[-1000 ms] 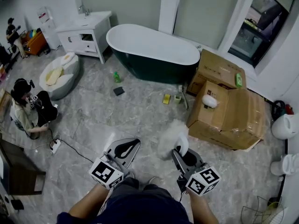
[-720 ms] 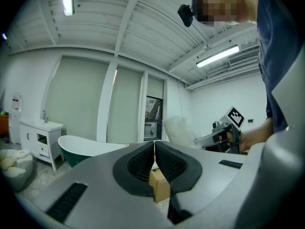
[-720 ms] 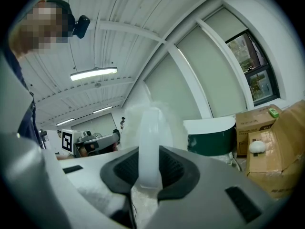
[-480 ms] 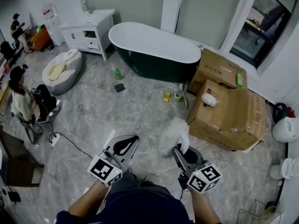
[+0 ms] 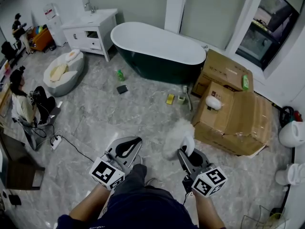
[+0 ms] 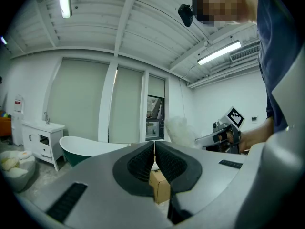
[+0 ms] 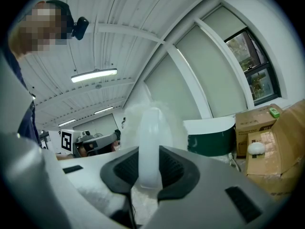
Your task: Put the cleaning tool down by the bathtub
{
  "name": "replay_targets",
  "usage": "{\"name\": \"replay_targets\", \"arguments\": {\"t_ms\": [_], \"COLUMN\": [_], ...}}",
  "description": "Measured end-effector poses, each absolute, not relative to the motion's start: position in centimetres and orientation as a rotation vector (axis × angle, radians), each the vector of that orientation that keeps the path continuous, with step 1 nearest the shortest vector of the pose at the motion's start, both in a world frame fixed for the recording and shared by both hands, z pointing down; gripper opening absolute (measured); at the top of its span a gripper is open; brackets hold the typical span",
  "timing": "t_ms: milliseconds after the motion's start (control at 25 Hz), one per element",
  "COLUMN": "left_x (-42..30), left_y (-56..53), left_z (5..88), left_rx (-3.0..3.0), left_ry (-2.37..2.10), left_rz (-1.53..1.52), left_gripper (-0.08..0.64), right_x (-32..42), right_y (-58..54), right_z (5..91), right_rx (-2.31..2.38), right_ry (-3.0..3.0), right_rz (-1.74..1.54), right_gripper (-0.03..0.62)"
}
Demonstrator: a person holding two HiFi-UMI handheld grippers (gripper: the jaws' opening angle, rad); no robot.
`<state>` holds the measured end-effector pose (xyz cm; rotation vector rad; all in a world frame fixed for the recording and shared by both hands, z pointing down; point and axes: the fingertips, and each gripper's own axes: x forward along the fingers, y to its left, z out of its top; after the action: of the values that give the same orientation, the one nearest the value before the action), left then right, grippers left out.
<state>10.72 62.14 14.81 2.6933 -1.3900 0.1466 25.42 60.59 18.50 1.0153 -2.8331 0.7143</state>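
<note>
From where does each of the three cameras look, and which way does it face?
Head view: on the person's head, facing steeply down at floor, bathtub and boxes; forearms, left gripper and right gripper show.
Left gripper view: on the left gripper, facing along shut jaws toward the bathtub; torso at right.
Right gripper view: on the right gripper, facing along jaws shut on the duster; shoulder at left.
Shared: both gripper views show the bathtub and the other gripper.

Floor (image 5: 95,113): grey marbled tile throughout. Walls (image 6: 28,94) white. White vanity cabinet (image 5: 90,32) stands far ahead and left of the left fingers (image 5: 119,152). Dark window (image 5: 267,27) far ahead and right of the right fingers (image 5: 182,160). White ribbed ceiling (image 7: 109,37); tube light (image 7: 94,75) lit.
</note>
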Motion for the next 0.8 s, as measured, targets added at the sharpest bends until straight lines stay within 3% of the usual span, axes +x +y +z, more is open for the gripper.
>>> {"name": "replay_targets", "arguments": {"t_ms": [800], "left_x": [5.6], "left_y": [49.6], "left_z": [17.1], "left_rx": [2.656], "left_ry": [-1.385], "left_rz": [0.113], "left_gripper": [0.032], "right_x": [20.1], "right_y": [48.5], "right_z": [20.9], "right_rx": [1.003], "right_ry": [-2.795], "right_rz": [0.756], "right_gripper": [0.087]}}
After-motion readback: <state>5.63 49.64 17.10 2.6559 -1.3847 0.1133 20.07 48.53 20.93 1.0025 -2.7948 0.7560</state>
